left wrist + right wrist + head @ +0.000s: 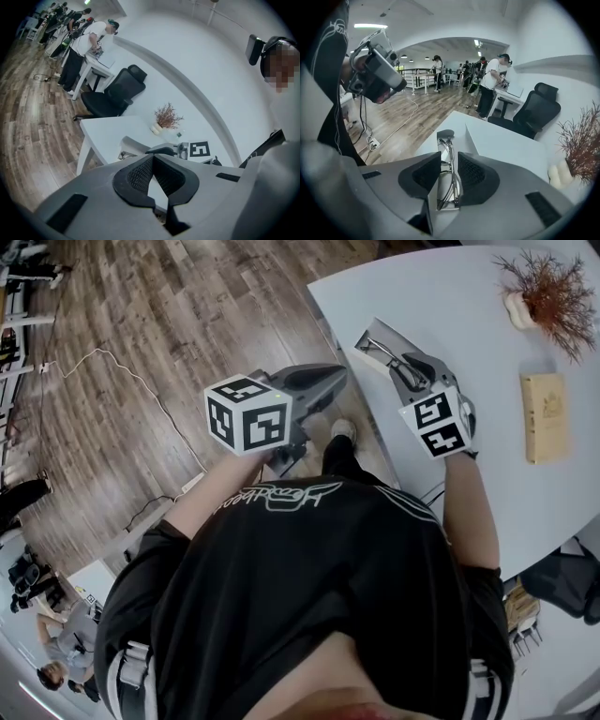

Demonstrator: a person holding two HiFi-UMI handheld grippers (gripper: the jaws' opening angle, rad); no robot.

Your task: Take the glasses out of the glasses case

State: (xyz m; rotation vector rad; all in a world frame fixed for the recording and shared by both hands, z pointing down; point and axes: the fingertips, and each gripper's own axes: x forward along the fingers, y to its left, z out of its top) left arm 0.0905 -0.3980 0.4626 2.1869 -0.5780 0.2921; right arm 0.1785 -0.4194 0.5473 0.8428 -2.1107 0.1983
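The glasses case (377, 337) lies open near the left edge of the white table (469, 306), its lid (487, 138) raised. Thin metal-framed glasses (451, 187), folded, lie lengthwise over the case's tray. My right gripper (449, 157) reaches over the case, its jaws close on both sides of the glasses (384, 354) and shut on them. My left gripper (339, 377) hangs left of the table edge over the wooden floor, shut and holding nothing. In the left gripper view its tips (153, 159) meet, with the case (133, 145) beyond them.
A dried reddish plant in a small pale vase (548, 292) stands at the far right of the table, and a wooden block (546, 416) lies closer in. A black office chair (536, 112) stands behind the table. A cable (122, 371) runs across the floor. People work at desks farther off.
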